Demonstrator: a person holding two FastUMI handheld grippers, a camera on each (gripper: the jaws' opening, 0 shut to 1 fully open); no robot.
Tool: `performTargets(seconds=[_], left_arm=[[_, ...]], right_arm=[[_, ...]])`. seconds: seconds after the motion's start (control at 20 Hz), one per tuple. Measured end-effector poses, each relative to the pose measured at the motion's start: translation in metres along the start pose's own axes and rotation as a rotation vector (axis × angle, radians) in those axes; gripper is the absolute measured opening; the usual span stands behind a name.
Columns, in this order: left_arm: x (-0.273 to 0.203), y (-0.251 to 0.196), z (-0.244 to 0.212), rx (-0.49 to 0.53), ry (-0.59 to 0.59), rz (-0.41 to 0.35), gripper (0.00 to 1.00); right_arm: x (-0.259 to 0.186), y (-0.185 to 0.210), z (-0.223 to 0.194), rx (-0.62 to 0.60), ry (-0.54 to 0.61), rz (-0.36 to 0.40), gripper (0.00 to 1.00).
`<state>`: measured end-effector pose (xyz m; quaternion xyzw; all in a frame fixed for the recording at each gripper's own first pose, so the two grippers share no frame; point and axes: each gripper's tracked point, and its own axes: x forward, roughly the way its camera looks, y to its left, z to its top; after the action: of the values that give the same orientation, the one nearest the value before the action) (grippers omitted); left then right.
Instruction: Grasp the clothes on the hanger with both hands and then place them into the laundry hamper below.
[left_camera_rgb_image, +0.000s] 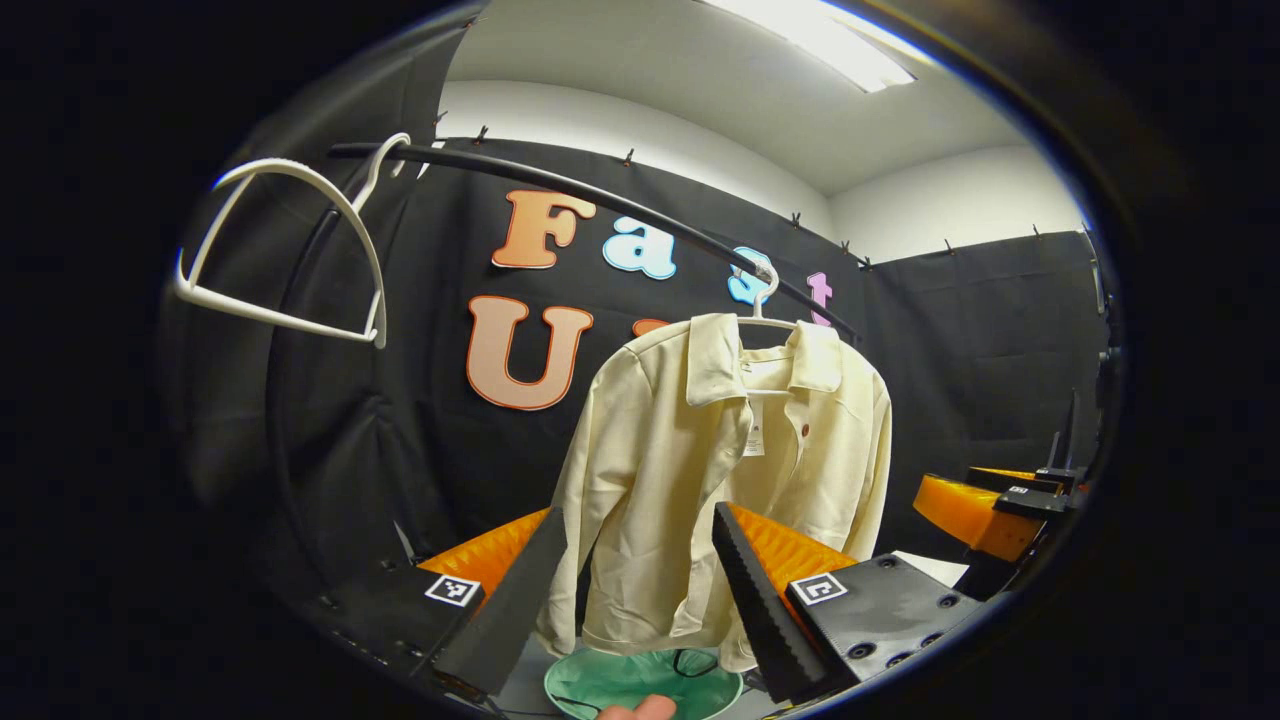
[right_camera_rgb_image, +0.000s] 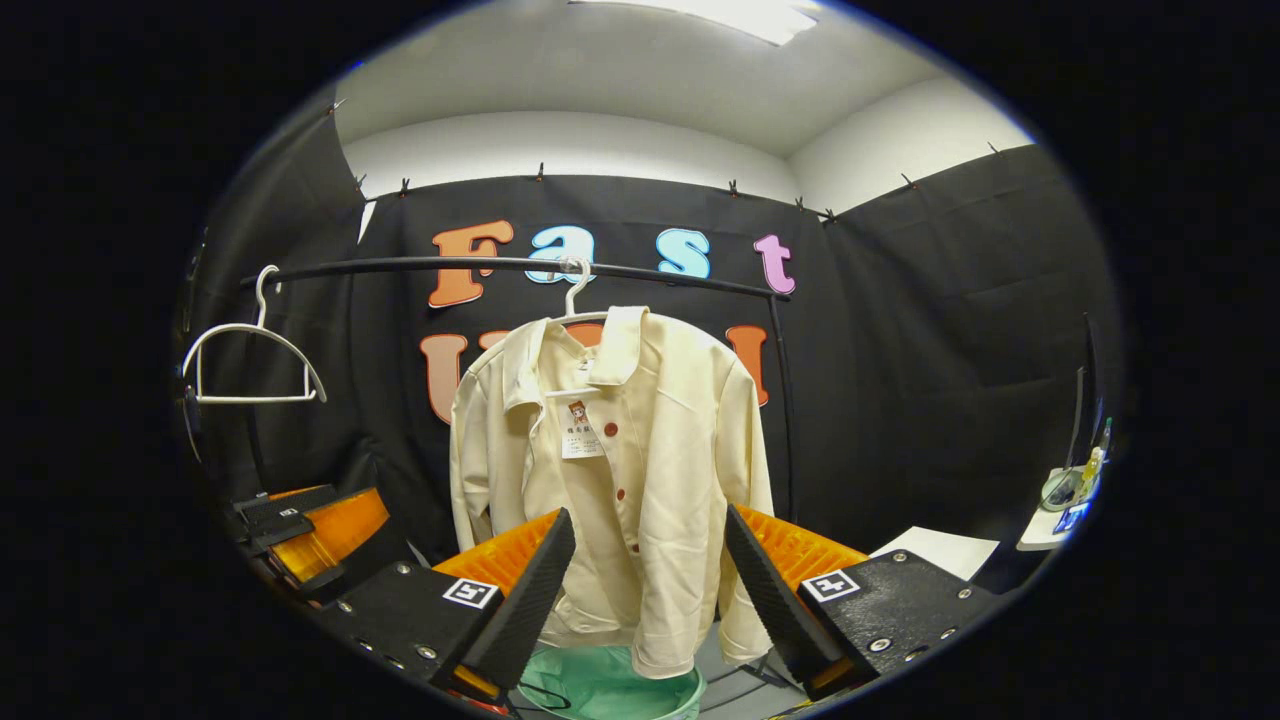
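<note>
Hanging untouched between both wide-open grippers (left_camera_rgb_image: 640, 590) (right_camera_rgb_image: 650, 590), the cream jacket (right_camera_rgb_image: 620, 470) could snag its white hanger (right_camera_rgb_image: 575, 290) if yanked toward the green hamper (right_camera_rgb_image: 610, 690).

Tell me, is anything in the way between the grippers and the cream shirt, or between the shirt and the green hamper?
Nothing visible blocks either path. The cream shirt hangs on its hanger beyond both open grippers, left gripper and right gripper. The green hamper sits open right below its hem.
</note>
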<state>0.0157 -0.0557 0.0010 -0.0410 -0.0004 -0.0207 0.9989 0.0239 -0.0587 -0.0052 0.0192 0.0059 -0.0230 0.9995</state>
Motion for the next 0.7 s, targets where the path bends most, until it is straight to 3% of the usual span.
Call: performTargets(seconds=[0.7], left_arm=[[0.004, -0.002, -0.006, 0.002, 0.01, 0.007, 0.96]], right_arm=[[0.01, -0.003, -0.014, -0.005, 0.038, 0.007, 0.94]])
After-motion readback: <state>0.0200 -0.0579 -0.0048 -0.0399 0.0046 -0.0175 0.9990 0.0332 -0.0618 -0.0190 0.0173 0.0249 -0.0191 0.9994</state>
